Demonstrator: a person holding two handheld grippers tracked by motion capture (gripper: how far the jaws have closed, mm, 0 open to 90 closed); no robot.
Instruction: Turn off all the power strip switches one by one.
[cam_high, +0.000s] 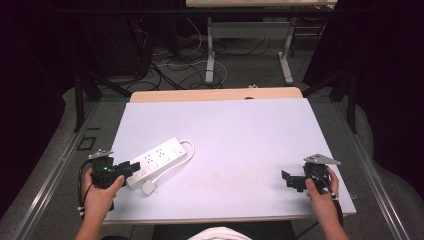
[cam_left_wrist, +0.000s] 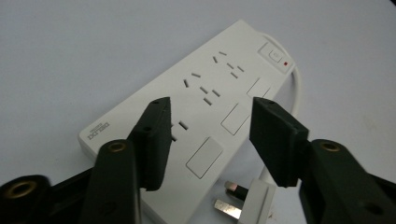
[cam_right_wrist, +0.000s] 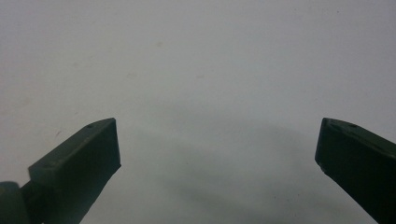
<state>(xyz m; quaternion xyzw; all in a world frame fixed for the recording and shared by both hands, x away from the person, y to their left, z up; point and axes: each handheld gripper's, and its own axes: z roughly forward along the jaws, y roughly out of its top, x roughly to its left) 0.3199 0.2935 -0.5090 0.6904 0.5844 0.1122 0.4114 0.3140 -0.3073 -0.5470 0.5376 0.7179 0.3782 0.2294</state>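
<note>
Left hand comes in from the near edge, wrapped around the left gripper, which points level toward the far right across the white table. Its jaws stand partly apart, pads clear of everything, nothing held. In the left gripper view the gripper hangs just over the near end of the power strip. The strip runs away from the jaw tips toward the far right, switch end farthest. Its plug lies just below the right jaw, pins toward the strip, and the cord loops round beyond that same jaw.

Right hand holds the right gripper low over bare table, pointing left, well apart from the strip. Jaws wide apart, empty.

Count: one power strip, one plug, one cord, two grippers.
</note>
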